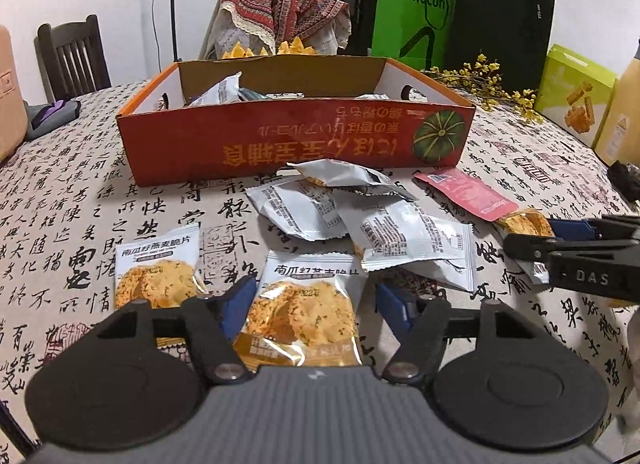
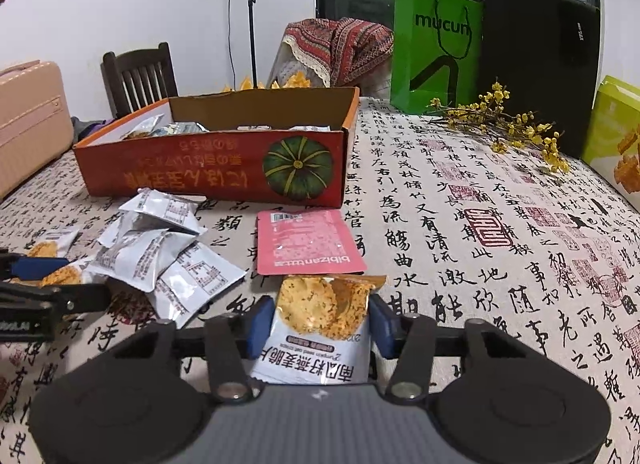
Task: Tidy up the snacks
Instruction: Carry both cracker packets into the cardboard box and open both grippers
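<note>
Snack packets lie loose on a table (image 2: pixel 480 224) covered with a calligraphy-print cloth, in front of an open orange cardboard box (image 1: pixel 296 140) printed with a green pumpkin and upside-down writing. Several more packets show inside the box; their number cannot be told.

From the left wrist view, two crisp packets lie face up, each showing golden crisps under Chinese lettering: one to the left (image 1: pixel 156 268) and one (image 1: pixel 304 304) between the blue pads of the left gripper (image 1: pixel 316 304). Its jaws stand apart from the packet's edges, not pressing it. Behind them sits a pile of about four silver packets (image 1: pixel 360 216) turned back side up, with small printed labels too fine to read.

One pink sachet (image 2: pixel 306 242) lies just before the box, its upside-down word "bibizan" legible. The right gripper (image 2: pixel 322 324) is clamped on another crisp packet (image 2: pixel 320 316), pads pressing both its sides, Chinese lettering upside down.

Beyond stand one green paper bag (image 2: pixel 436 52) marked "mucun", one black bag (image 2: pixel 540 64), a yellow flower sprig (image 2: pixel 508 124) and a lime-green carton (image 1: pixel 576 96).
</note>
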Demonstrator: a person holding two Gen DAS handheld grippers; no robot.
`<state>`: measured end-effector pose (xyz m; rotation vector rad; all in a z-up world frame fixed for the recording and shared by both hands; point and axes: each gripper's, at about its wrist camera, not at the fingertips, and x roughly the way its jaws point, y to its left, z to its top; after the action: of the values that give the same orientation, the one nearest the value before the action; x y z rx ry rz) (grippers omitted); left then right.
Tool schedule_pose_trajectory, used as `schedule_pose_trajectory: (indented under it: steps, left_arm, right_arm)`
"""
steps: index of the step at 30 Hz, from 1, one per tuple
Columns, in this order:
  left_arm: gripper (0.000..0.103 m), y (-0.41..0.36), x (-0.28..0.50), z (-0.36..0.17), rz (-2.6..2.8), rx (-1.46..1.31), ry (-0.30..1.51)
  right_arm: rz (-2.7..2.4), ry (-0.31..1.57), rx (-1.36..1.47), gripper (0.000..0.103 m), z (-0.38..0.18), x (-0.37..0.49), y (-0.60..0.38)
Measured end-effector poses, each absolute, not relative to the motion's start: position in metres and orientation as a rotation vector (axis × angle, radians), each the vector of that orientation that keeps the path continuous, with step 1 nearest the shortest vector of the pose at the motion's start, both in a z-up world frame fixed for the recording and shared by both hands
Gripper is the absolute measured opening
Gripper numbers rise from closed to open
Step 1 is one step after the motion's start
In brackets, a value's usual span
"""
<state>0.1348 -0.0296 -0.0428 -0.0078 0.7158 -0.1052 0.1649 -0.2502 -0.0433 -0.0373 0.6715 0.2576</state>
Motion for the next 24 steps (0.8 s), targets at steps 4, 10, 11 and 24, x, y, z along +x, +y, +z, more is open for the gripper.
schedule_pose_trajectory:
  steps: [4, 10, 11, 24]
  left_arm:
    - [0.062, -0.027, 0.133, -0.042, -0.092, -0.021, 0.715]
    - [0.065, -0.027, 0.13, -0.041, -0.082, -0.031, 0.713]
    - [0.065, -0.027, 0.13, -0.041, -0.08, -0.028, 0.712]
    - [0.049, -0.029, 0.117, -0.037, -0.06, -0.026, 0.683]
  right_arm:
    - [0.283, 0.659, -0.026, 0.045, -0.042, 0.157, -0.255]
    - [0.279, 0.602, -0.002, 0.042, -0.03, 0.142, -0.265]
    - [0.277, 0.59, 0.004, 0.042, -0.027, 0.14, -0.267]
    - [0.281, 0.546, 0.018, 0.042, -0.015, 0.126, -0.27]
